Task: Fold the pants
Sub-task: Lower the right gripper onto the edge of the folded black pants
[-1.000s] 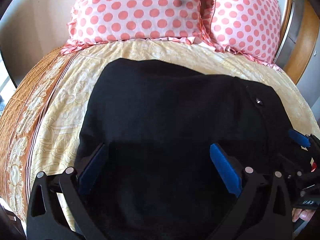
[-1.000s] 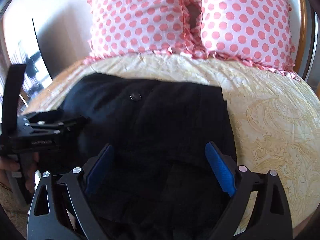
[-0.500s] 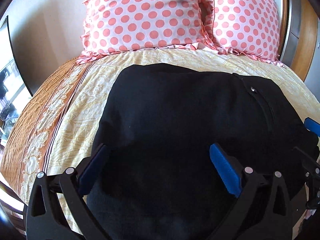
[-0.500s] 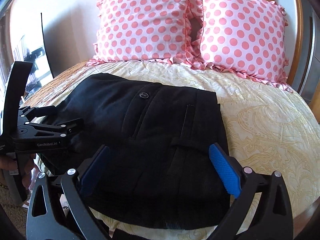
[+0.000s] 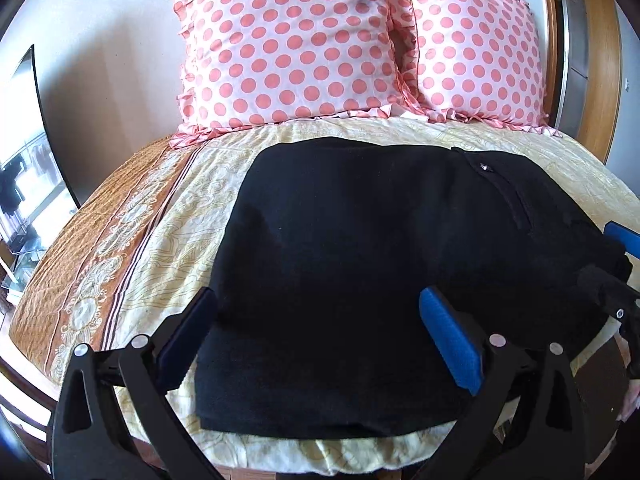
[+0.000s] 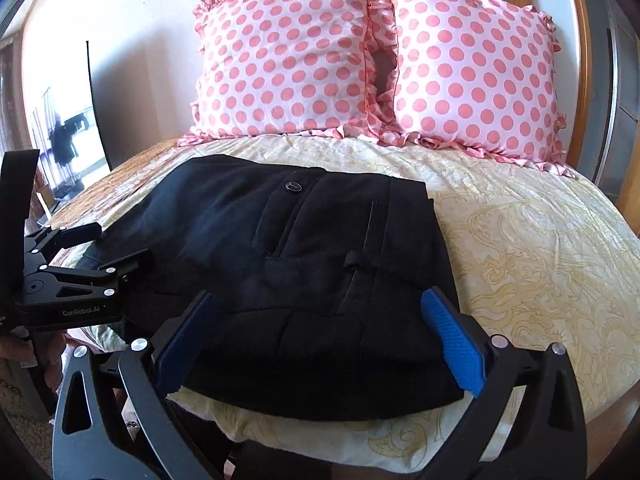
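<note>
The black pants (image 5: 380, 264) lie folded into a compact rectangle on the bed, also in the right wrist view (image 6: 304, 264), with a button (image 6: 293, 186) on top. My left gripper (image 5: 320, 340) is open and empty, hovering above the near edge of the pants. My right gripper (image 6: 320, 340) is open and empty, above the near right part of the pants. Each gripper shows at the edge of the other's view.
The bed has a cream patterned cover (image 6: 520, 248) with an orange border (image 5: 80, 264). Two pink polka-dot pillows (image 5: 288, 48) (image 6: 472, 76) lean on the wall behind. A dark screen (image 6: 64, 128) stands left. A wooden frame (image 5: 600, 60) is on the right.
Both grippers have drawn back and up from the pants, so more of the bed and pillows shows. The pants stay flat and folded.
</note>
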Demonstrator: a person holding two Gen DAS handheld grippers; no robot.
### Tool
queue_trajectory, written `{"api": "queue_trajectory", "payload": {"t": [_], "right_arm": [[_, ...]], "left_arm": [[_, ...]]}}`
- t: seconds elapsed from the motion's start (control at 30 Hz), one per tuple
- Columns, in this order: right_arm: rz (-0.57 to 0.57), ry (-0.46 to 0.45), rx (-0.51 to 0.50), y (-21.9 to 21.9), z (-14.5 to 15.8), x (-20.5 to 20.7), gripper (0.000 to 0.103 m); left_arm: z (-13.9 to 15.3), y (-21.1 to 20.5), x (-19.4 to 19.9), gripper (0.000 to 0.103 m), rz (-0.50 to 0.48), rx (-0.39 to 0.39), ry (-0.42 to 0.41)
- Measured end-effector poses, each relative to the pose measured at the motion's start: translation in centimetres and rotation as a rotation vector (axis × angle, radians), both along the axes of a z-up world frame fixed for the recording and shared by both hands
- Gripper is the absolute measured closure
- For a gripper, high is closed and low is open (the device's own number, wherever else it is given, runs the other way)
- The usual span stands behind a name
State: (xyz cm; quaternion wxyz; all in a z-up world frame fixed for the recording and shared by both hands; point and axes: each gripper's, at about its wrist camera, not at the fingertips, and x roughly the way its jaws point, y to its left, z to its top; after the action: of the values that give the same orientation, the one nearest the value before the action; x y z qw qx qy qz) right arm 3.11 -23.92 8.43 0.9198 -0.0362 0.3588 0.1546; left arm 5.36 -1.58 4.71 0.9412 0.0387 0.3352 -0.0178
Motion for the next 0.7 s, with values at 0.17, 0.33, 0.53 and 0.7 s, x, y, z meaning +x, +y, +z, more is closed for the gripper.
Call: {"api": "queue_trajectory", "payload": {"t": [0.17,0.33,0.53,0.7], "right_arm": [[-0.009,0.006,-0.038,0.1,-1.5,-1.0,0.001],[-0.011,0.027,-0.034,0.1,-2.4,-1.4,0.001],[-0.066,0.088,0.318,-5.6,1.1,2.5,0.001],[-0.106,0.239,0.347,-7.1,-0.5,8.6,0.009]], "left_arm": [[-0.7,0.5,-1.8,0.002,-0.008,-0.035,-0.019],[-1.9,0.8,-2.1,0.002,-0.01,-0.062,-0.031],[-2.2,1.5,-2.4,0.002,-0.033,-0.092,-0.05],[-2.3,1.5,-2.5,0.002,-0.041,-0.1,-0.059]]}}
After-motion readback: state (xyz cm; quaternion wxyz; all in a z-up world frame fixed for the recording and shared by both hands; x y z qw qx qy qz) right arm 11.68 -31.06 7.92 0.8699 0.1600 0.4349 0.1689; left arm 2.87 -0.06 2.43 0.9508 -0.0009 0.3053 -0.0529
